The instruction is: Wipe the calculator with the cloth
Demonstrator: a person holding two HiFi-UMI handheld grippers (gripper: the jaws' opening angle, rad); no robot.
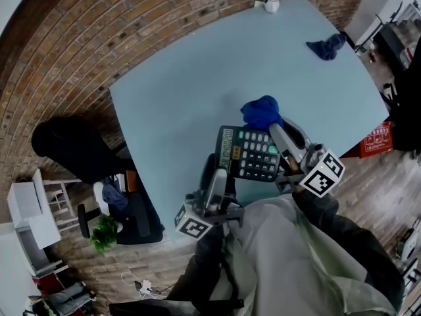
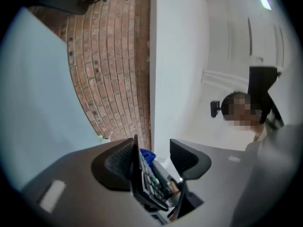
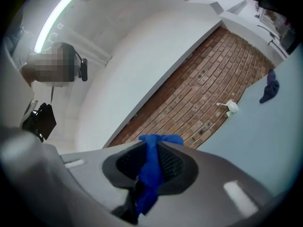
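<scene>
The dark calculator (image 1: 248, 153) with green-white keys is over the near edge of the light blue table (image 1: 197, 78). My left gripper (image 1: 220, 171) reaches it from below. In the left gripper view the calculator (image 2: 147, 176) stands on edge between the jaws, which are wide apart. It leans on the left pad (image 2: 118, 164), while the right pad (image 2: 187, 157) is clear of it. My right gripper (image 1: 277, 134) is at the calculator's upper right, shut on a bright blue cloth (image 1: 261, 112). That cloth (image 3: 151, 171) hangs pinched between the right gripper's pads.
A white cup (image 1: 270, 2) stands at the table's far edge and a second dark blue cloth (image 1: 327, 46) lies at its far right. A brick floor surrounds the table, with a black chair (image 1: 72, 147), a small plant (image 1: 104, 232) and a red box (image 1: 376, 140).
</scene>
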